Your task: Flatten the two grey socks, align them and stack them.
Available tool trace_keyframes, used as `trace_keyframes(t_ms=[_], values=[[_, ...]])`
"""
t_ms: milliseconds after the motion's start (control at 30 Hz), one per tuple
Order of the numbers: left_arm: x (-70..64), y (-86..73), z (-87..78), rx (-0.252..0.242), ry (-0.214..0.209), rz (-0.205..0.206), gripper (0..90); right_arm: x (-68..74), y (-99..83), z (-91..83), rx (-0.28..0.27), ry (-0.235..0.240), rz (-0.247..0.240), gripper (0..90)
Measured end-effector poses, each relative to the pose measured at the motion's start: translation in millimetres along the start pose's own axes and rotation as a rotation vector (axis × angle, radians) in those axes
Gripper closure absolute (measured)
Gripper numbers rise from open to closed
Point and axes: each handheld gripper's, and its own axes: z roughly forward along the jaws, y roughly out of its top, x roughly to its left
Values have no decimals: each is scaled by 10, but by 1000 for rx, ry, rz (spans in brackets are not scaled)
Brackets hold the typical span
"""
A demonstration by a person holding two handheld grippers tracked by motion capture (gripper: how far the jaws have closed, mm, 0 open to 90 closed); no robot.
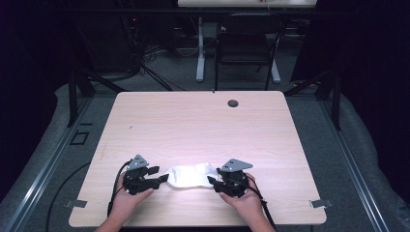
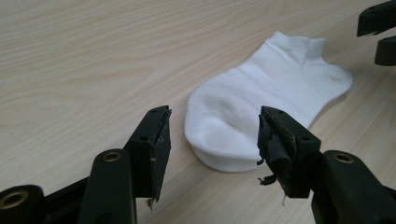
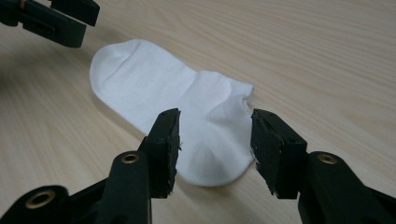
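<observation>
A white ankle sock (image 1: 189,176) lies flat on the wooden table (image 1: 193,125) near its front edge. My left gripper (image 1: 161,175) sits at the sock's left end, open, its jaws straddling the toe (image 2: 219,140) without closing on it. My right gripper (image 1: 212,180) sits at the sock's right end, open too, with the heel and cuff part (image 3: 210,140) lying between its jaws. In the left gripper view the right gripper's jaws (image 2: 380,32) show at the top right beyond the sock (image 2: 266,98). The left gripper's jaws (image 3: 51,18) show at the top left of the right gripper view.
A round grommet hole (image 1: 233,103) lies near the table's far edge. Behind the table stand a dark chair (image 1: 246,48) and a white table leg (image 1: 199,48). Cables trail from both grippers over the front edge.
</observation>
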Motion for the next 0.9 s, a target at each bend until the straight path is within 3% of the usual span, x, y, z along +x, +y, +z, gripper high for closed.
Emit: trace_keyframes(t_ms=[267,333,433,567,667,733,900], values=[[24,-71,-166,25,10,-9,436,-23,-128,-118,15,1,8,472],[25,-116,-182,40,14,5,436,-38,-175,-132,31,-2,16,472],[11,-174,-173,56,5,12,436,-63,-252,-127,36,5,51,472],[26,-195,-141,43,1,25,436,-86,-265,-112,44,0,48,517],[53,-192,-95,43,21,44,436,-103,-294,-49,77,-18,15,530],[81,-180,-86,43,20,56,440,-130,-297,-20,111,-46,18,537],[123,-168,-72,43,40,67,439,-184,-277,-34,96,-60,67,467]])
